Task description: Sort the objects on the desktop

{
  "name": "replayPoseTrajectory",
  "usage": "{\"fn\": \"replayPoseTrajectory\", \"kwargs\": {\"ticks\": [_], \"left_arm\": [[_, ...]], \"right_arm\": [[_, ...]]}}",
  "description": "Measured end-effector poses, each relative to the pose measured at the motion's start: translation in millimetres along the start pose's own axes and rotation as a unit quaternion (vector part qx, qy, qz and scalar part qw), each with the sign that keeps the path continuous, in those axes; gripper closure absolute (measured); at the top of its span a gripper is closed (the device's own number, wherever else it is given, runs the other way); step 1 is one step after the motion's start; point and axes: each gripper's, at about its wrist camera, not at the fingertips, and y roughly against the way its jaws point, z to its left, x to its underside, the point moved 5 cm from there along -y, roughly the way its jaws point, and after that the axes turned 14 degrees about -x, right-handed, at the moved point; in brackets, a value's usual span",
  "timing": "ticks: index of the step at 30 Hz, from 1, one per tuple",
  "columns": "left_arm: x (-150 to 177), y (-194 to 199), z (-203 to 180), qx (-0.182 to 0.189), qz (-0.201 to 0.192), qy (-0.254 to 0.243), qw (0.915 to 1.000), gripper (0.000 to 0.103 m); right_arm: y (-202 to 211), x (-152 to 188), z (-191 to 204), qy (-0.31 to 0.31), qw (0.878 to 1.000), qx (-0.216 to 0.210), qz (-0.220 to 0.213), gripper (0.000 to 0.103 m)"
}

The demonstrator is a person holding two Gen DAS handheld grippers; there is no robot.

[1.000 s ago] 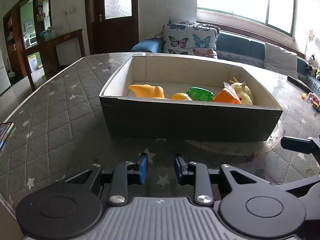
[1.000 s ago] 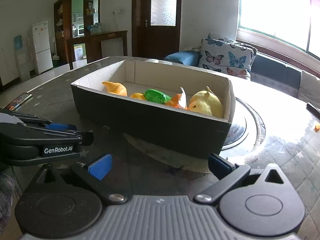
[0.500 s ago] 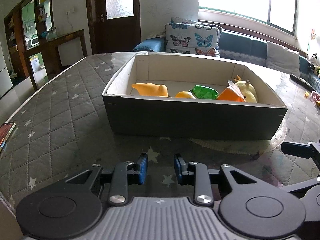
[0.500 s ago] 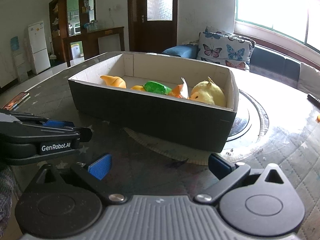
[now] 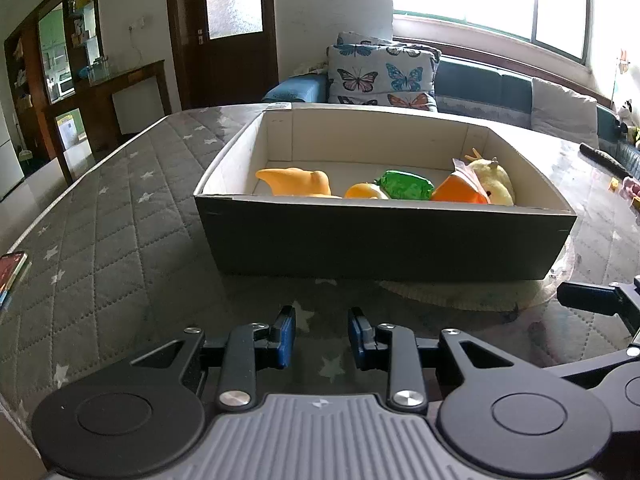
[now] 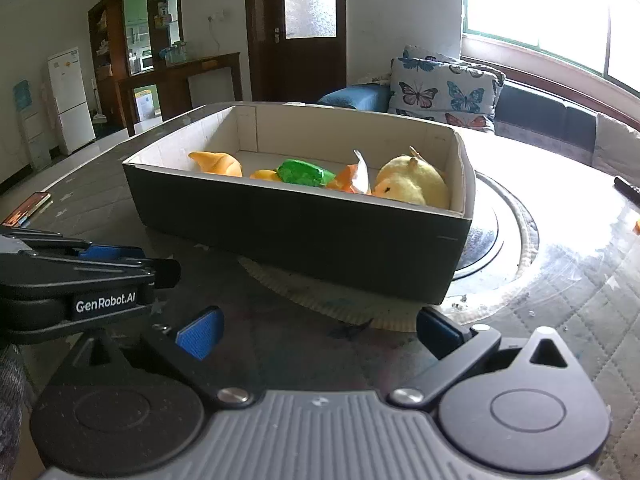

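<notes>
A dark cardboard box [image 5: 380, 240] with a pale inside stands on the quilted table, also in the right wrist view [image 6: 304, 240]. In it lie an orange toy [image 5: 298, 182], a small yellow-orange fruit [image 5: 364, 191], a green wrapped item [image 5: 404, 185], an orange packet [image 5: 460, 190] and a yellow plush chick [image 6: 412, 184]. My left gripper [image 5: 322, 336] is empty, its pads a narrow gap apart, short of the box's near wall. My right gripper [image 6: 316, 330] is wide open and empty, to the left gripper's right.
A phone [image 5: 10, 276] lies at the table's left edge. A round glass turntable [image 6: 504, 232] sits under and right of the box. A dark remote [image 5: 604, 158] and small items lie at the far right. A sofa with butterfly cushions stands behind.
Both grippers have risen and drawn back a little, so more of the box's inside shows. Neither gripper's opening has changed.
</notes>
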Motion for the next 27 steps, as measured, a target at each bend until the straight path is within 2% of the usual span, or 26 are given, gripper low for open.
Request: {"fn": "replayPoseTrajectory", "kwargs": {"ticks": [11,27], "left_arm": [[-2.4,-4.5,-6.1,0.008,0.006,-0.006,0.9999,0.072],[-7.1,-5.2,-9.4,0.001,0.005,-0.015,0.9999,0.072]], "right_arm": [[-6.3,-1.8,-3.8,-0.002,1.000,-0.001,0.008,0.000],[-9.5,-5.2,-6.0,-0.004,1.000,0.001,0.011,0.000]]}}
